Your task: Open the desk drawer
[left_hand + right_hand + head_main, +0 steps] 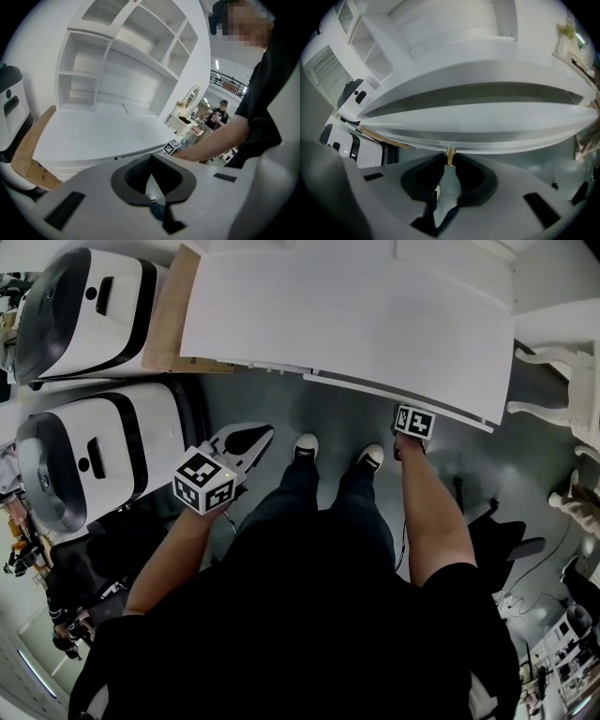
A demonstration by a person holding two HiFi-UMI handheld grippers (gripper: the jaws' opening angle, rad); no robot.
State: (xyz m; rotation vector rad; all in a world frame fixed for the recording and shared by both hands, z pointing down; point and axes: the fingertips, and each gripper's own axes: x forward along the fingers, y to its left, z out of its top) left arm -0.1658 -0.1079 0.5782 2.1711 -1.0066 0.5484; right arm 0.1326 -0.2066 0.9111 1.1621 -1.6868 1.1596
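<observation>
counter: white desk (pixel 356 315) with open shelving on top, directly in front of the standing person.
drawer: the desk drawer (pixel 487 124) is the long curved front just under the counter top. In the head view only a thin strip shows past the top's edge, so it looks shut, or barely out at most.
right tool: right tool (pixel 449 165) is pointed steeply down at the drawer front, with its tips closed onto the knob stem. The grip looks made.
left tool: left tool (pixel 265 433) hangs off to the side, well apart from the counter. Its tips are together, nothing is held, and only a shoe and a trouser leg show behind the jaws.
knob: small brass knob (pixel 450 153) sits at the lower edge of the drawer front, between the right tool's tips.
done: reach and grasp on the knob, judging from the right gripper view.
left: the whole pull. The drawer must still slide out toward the person.
stage: early, at grasp and before the pull.
</observation>
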